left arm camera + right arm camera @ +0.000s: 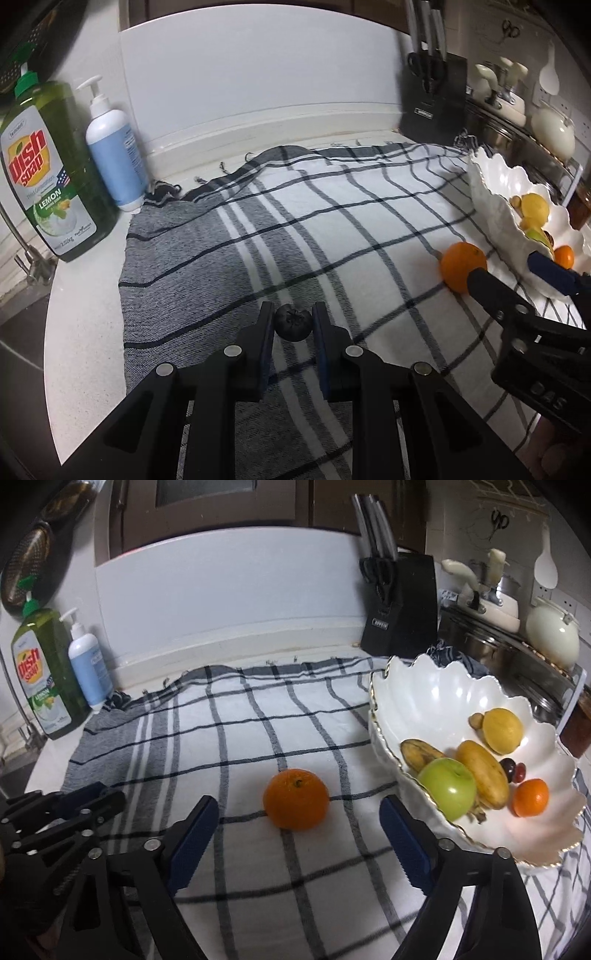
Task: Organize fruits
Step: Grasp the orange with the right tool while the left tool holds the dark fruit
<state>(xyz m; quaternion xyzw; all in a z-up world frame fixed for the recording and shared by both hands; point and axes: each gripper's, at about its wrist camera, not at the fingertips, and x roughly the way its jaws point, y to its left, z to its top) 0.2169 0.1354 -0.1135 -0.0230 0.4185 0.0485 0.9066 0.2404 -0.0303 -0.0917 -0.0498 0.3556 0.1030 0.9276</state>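
A kitchen counter (51,760) carries a checked cloth (258,716), with soap bottles at its left edge and a knife block (400,605) at the back. At the cloth's right edge sits a white scalloped bowl (436,694) already holding an apple (447,788), bananas, a lemon, grapes and a small orange.

Our left gripper (293,325) is clamped on a small dark berry (293,322), near the cloth's front edge. Our right gripper (299,821) stands wide, nothing between its pads; the orange (296,799) lies just ahead of it on the cloth, close beside the bowl's left rim.

Risks, as we judge them: the berry is soft and tiny — too hard a squeeze bruises it, and a slight twist could pop it out to roll off the front edge. The orange is round on loose cloth; if our right fingers close off-centre it may squirt away, or knock the bowl's rim. Both grippers heading for the bowl together could collide — the left one already shows at the right view's left edge.
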